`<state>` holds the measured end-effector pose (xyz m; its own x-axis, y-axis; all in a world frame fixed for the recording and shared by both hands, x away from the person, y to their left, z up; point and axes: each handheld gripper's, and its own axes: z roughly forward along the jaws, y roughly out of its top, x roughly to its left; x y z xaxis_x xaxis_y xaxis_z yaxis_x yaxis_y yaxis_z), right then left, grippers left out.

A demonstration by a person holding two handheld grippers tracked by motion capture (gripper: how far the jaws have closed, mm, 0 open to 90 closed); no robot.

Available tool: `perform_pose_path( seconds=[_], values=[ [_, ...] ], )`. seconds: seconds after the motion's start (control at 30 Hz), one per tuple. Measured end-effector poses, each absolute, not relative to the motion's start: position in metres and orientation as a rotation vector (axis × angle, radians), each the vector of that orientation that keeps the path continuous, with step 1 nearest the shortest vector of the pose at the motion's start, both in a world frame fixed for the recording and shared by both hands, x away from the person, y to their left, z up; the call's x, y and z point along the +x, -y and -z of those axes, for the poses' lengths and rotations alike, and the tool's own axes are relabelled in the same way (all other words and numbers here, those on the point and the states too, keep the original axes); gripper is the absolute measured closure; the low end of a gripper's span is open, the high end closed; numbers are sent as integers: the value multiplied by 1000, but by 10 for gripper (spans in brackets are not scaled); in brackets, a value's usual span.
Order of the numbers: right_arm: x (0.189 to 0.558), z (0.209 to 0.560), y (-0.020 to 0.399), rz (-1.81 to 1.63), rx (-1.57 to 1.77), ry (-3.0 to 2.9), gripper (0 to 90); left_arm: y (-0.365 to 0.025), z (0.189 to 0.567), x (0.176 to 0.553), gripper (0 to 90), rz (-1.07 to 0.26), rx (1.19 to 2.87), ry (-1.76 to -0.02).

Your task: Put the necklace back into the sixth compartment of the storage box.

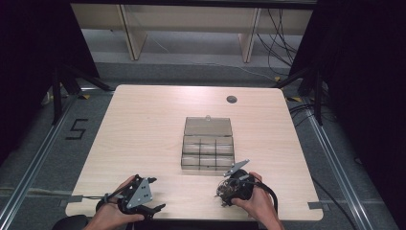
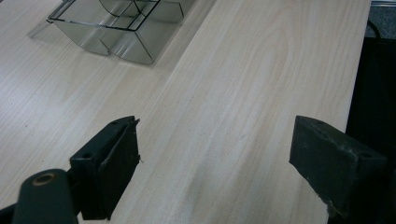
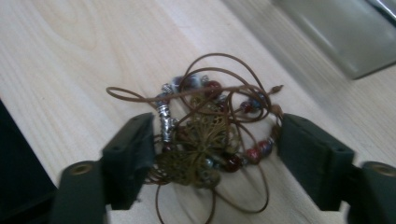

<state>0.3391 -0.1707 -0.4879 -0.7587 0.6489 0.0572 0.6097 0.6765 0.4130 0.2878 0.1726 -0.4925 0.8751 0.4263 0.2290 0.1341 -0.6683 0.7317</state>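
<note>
Left tool (image 2: 215, 154) wide apart over bare desk (image 1: 143, 139). Right tool (image 3: 215, 154) wide, jaws flanking a beaded cord necklace (image 3: 210, 135), near clear compartment box (image 1: 208, 143).

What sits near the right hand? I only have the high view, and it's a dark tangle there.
Observer: In the right gripper view it is a beaded necklace on a brown cord, with red and silver beads and a brass filigree pendant.
Operator: Is the right gripper shut on it?
Observer: Not shut; its jaws stand apart on either side of the heap, close to it, on the table.
Operator: And the left gripper?
Observer: The left gripper view shows its jaws wide open over bare wood, nothing between them.
Operator: Anything in the clear organizer box?
Observer: The corner compartments seen in the left gripper view look empty.
</note>
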Motion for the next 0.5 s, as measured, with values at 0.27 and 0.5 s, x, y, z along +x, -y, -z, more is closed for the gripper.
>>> perform_pose_path(
  seconds=[0.27,0.5],
  values=[
    [335,484,166,-603,926,-2811,627,-172,493,288,152,-499,2288,-401],
    [336,474,168,-655,871,-2820,792,-172,493,288,151,-495,2288,-401]
  ],
)
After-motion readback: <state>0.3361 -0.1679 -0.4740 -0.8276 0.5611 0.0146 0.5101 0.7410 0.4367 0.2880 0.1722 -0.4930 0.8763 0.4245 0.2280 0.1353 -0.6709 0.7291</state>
